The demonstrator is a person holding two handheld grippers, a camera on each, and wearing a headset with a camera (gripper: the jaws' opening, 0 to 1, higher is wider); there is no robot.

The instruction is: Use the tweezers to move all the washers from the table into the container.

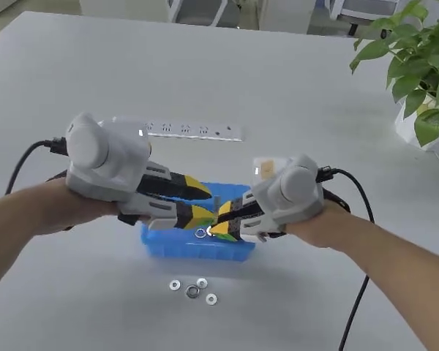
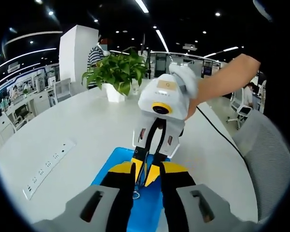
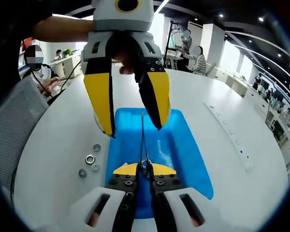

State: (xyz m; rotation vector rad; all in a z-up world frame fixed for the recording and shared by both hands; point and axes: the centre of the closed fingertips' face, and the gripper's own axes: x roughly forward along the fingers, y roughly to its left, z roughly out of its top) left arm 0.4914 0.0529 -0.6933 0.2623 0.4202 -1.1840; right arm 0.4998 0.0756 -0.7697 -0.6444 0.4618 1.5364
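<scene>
4 washers [image 1: 193,291] lie beside the container [image 1: 181,249], nearer us than the tweezers [image 3: 142,135] clamped in our right gripper [image 3: 145,170]; left gripper [image 1: 207,204] wide.

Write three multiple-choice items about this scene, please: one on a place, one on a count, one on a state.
1. Where do the loose washers lie?
A. on the table, beside the blue container
B. inside that container
C. on a plate

2. How many washers lie on the table?
A. two
B. four
C. six

3. How do the jaws of the left gripper stand?
A. shut on the tweezers
B. shut on a washer
C. open

Answers:
1 A: the head view shows them on bare table just in front of the container.
2 B: four small rings can be counted there.
3 C: the right gripper view shows these jaws wide apart.
</scene>
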